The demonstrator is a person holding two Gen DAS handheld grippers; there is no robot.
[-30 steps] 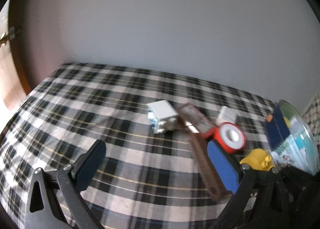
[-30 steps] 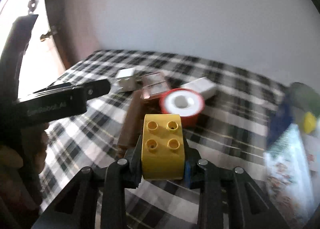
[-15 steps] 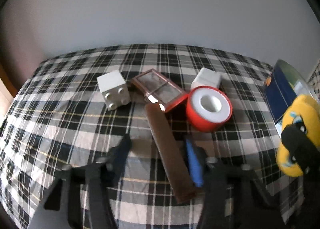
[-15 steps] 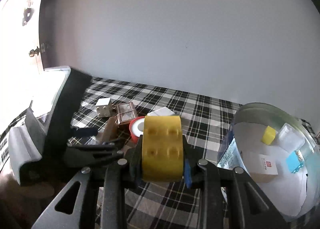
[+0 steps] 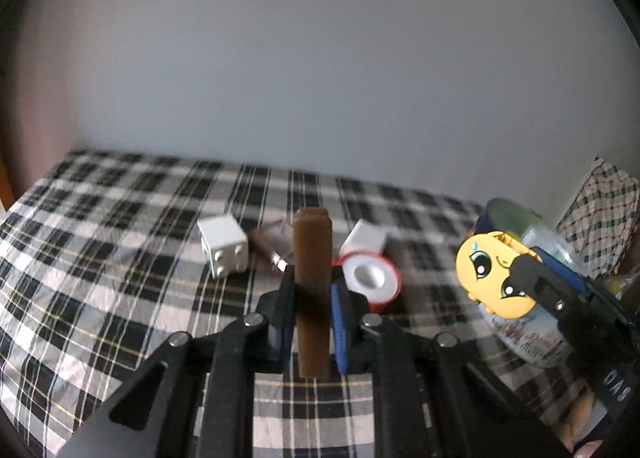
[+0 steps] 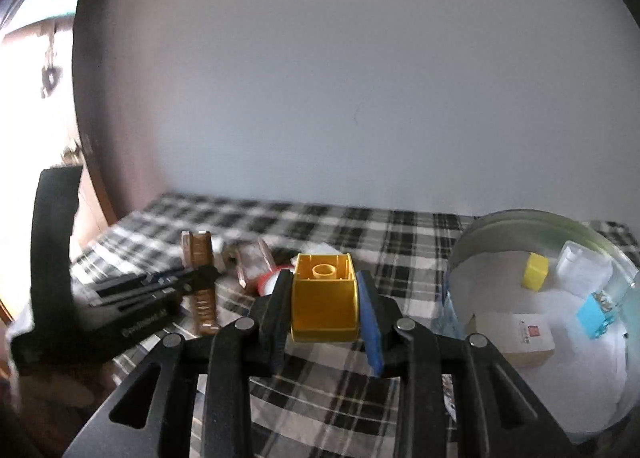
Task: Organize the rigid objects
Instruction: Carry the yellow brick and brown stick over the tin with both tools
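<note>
The left claw (image 5: 312, 322) has just pressed together on the brown bar (image 5: 312, 290), which a second ago lay flat on the checked cloth (image 5: 120, 298) between spread pads; now the bar stands up out of the grip, its far end raised clear of the cloth; so that piece looks picked up and ready to travel. The right claw (image 6: 324, 306) pinches the yellow block (image 6: 323, 298) as it did before, though the block's hollow underside now faces the camera; the round tin (image 6: 472, 258) sits just to its right, with a small yellow cube (image 6: 536, 276), a blue piece (image 6: 596, 314) and a pale box (image 6: 520, 338) already inside. Left on the cloth are the white block (image 5: 222, 244), the red-rimmed roll (image 5: 368, 278), a white piece behind it (image 5: 366, 238) and a blurred brown frame (image 5: 272, 242). Judging from this, two items are in hand and bound for the tin; four wait.
</note>
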